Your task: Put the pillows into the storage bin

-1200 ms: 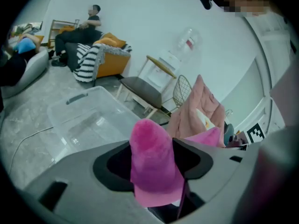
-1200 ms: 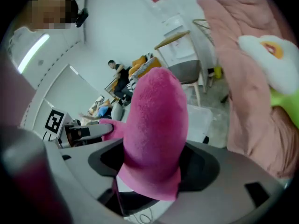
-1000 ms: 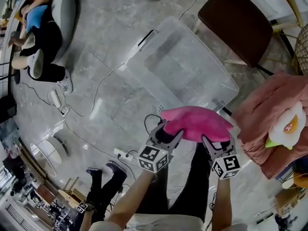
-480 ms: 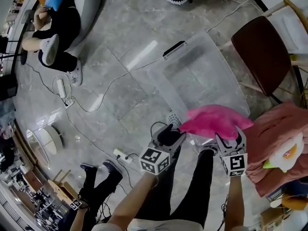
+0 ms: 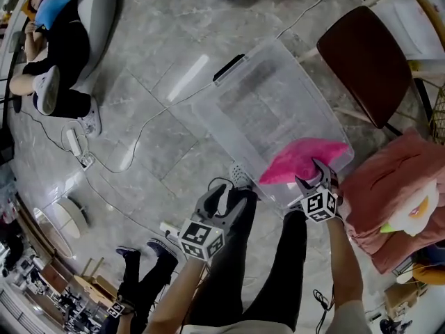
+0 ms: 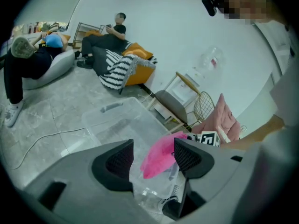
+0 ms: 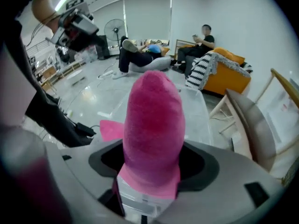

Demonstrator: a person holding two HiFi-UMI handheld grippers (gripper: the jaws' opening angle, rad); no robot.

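Open-topped storage bin (image 5: 264, 110), roomy beyond pink pillow (image 5: 299, 160) at near corner; brown chair (image 5: 365, 51) and pink cloth heap (image 5: 389, 186) close on right; cable (image 5: 149, 120) on left floor.

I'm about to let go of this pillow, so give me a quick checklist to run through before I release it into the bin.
1. Grip: the right gripper is shut on the pink pillow: ok.
2. Position: the pillow hangs over the near corner of the storage bin: ok.
3. Room: the bin has no lid on it and nothing else shows inside: ok.
4. Other hand: the left gripper is away from the pillow; its jaws have just been opening and hold nothing: ok.
5. Depth: pillow wholly below the bin's rim: cannot tell.
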